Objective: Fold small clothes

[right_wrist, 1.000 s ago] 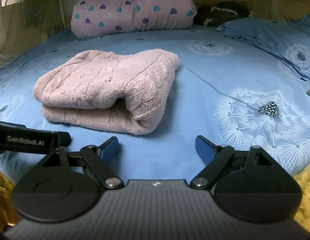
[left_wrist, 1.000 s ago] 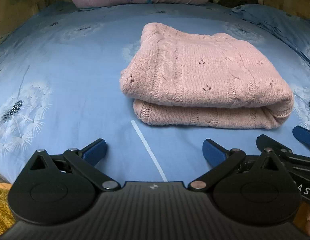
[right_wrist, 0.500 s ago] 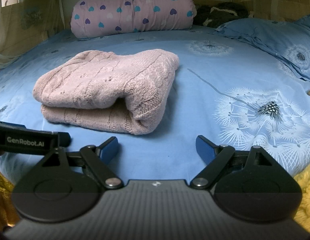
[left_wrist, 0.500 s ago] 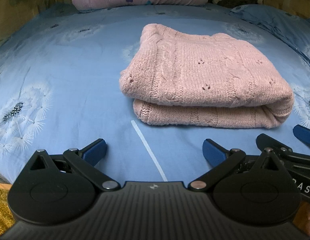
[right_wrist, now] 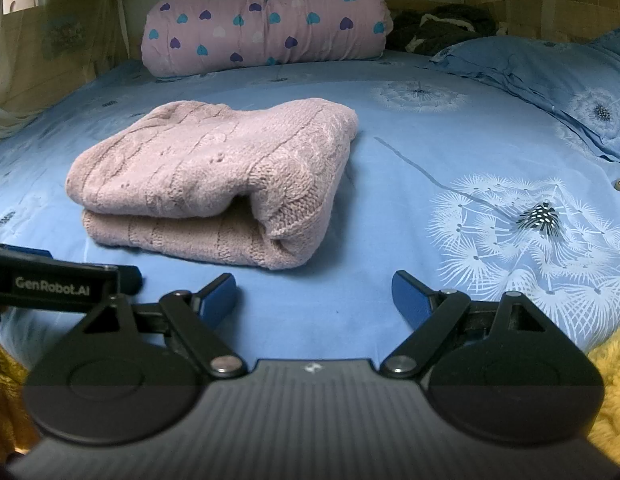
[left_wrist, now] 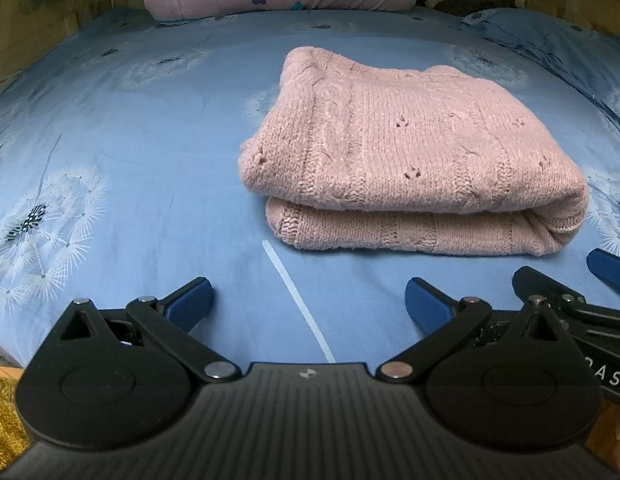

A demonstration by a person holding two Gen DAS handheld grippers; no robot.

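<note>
Bed sheet [left_wrist: 157,208]: blue, with dandelion print; my pink knitted sweater [left_wrist: 410,160] lies on its middle.
Progress: the sweater is folded in two neat layers; I judge the folding finished, nothing left to see.
Right view only: the rounded fold end [right_wrist: 285,216].
Left gripper [left_wrist: 307,300]: jaws apart, empty.
Right gripper [right_wrist: 314,292]: jaws apart, empty.

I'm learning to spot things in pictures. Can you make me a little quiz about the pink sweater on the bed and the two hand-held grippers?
1. True or false: the pink sweater lies folded on the blue sheet.
2. What pattern is on the pink pillow? A stars, B hearts, C stripes.
3. Does the left hand-held gripper or the right hand-held gripper hold anything?

Key: 1 true. 2 B. 3 Neither; both are open and empty.
</note>
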